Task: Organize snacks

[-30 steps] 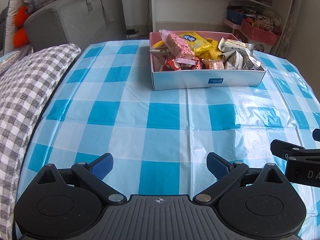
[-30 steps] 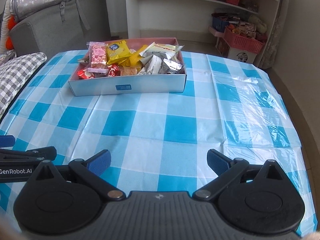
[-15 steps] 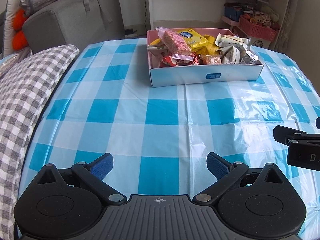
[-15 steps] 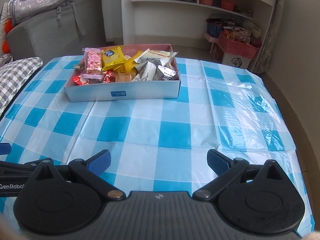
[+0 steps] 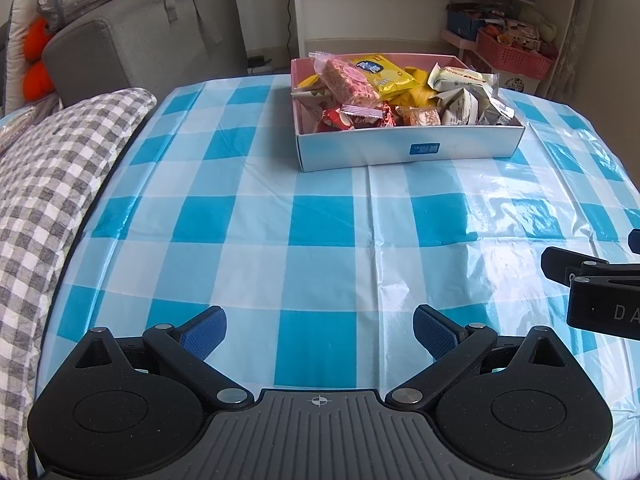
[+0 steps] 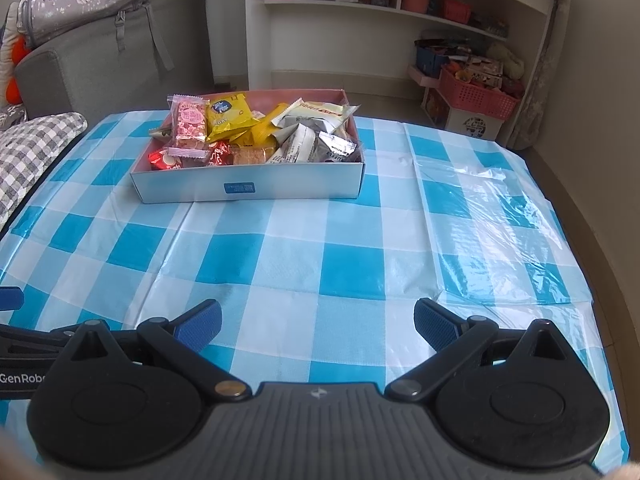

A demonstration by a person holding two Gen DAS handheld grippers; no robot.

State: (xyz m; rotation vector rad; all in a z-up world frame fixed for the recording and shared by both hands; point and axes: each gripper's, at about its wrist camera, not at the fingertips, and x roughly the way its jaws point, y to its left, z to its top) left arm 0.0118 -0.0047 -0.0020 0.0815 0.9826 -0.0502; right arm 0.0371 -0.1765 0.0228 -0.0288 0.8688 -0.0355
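Far left there's a grey checked cushion (image 5: 48,184) hanging over the table edge, with a grey sofa (image 5: 132,48) behind it. Next over is the left gripper (image 5: 319,332), low over the near side of the blue-and-white checked tablecloth (image 5: 320,220), jaws spread wide with nothing between the blue pads. Right beside it is the right gripper (image 6: 318,330), same deal, jaws wide apart and empty, hovering over the cloth. The snacks are all in the box (image 6: 248,188), a shallow white one with a pink inside, sitting on the far half of the table well apart from both grippers. Inside it, left to right: a pink-wrapped bar (image 6: 188,124) propped up on top, a yellow packet (image 6: 230,114) next to it, red candies (image 6: 164,159) at the front, then a bunch of white and silver packets (image 6: 316,136) on the right side. Behind the table on the right is a white shelf (image 6: 400,16) with a red basket (image 6: 476,94) on the floor.
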